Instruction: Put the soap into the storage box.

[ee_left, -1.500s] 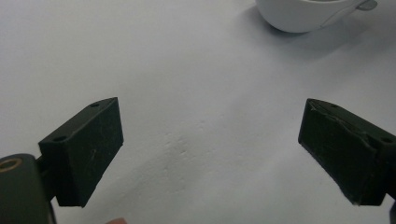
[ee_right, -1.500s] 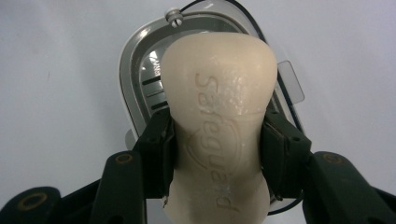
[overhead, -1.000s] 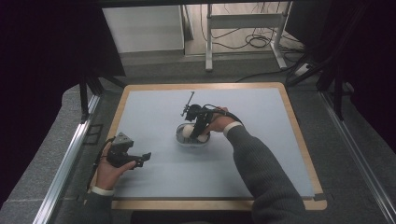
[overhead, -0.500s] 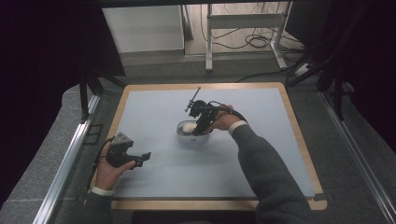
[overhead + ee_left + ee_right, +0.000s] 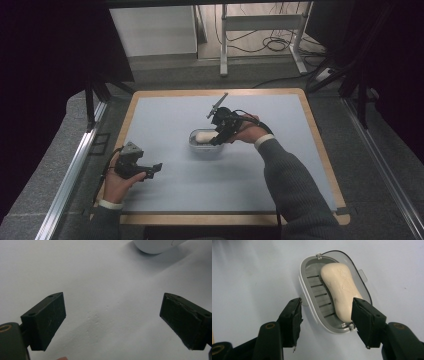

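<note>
Your right hand-held gripper (image 5: 325, 322) hangs released over the soap dish (image 5: 317, 302), soap (image 5: 340, 293) lying inside, just ahead. Likely next: lower and close. Left hand-held gripper (image 5: 112, 322) idles released.

1. A table (image 5: 320, 150) with a wooden rim carries a pale blue-grey mat (image 5: 280, 125).
2. Grey carpet (image 5: 45, 165) lies around the table.
3. Metal rails (image 5: 70, 170) run along both sides of the table.
4. Beyond the far edge stands a white cabinet (image 5: 152, 30).
5. A white metal frame (image 5: 260, 22) stands beside it, with black cables (image 5: 275, 45) on the floor beneath.
6. The left and right edges are dark.
</note>
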`<state>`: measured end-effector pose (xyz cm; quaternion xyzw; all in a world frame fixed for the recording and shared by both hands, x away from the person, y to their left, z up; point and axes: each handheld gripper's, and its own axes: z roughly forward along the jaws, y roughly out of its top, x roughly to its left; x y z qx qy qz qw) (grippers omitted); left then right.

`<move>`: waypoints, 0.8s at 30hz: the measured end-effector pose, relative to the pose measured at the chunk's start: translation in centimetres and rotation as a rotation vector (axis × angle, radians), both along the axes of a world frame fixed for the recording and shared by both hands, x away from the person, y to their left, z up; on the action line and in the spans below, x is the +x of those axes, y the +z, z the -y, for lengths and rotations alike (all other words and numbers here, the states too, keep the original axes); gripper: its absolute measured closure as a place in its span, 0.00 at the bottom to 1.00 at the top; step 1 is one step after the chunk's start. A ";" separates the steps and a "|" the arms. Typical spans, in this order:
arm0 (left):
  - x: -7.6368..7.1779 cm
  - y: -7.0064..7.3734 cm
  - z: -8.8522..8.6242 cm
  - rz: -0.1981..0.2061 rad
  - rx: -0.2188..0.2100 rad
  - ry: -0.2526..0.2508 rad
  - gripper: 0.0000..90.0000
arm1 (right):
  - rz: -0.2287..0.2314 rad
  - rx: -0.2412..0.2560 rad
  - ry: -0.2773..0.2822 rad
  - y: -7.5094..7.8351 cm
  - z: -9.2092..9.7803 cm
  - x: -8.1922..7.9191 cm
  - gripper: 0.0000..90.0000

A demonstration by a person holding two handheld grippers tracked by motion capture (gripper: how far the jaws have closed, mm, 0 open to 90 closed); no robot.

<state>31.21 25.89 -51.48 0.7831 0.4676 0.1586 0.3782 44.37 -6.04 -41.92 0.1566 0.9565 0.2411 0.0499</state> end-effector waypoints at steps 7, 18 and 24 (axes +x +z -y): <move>0.0 0.3 0.1 0.011 0.001 0.000 0.08 | 0.027 0.039 -0.055 0.0 1.8 -0.4 0.40; -0.1 0.0 0.0 0.007 0.003 -0.001 0.08 | 0.029 0.060 -0.110 -0.3 3.6 -0.4 0.38; -0.2 0.0 0.0 0.006 0.002 0.005 0.08 | 0.048 0.129 -0.193 -0.6 5.9 -0.9 0.38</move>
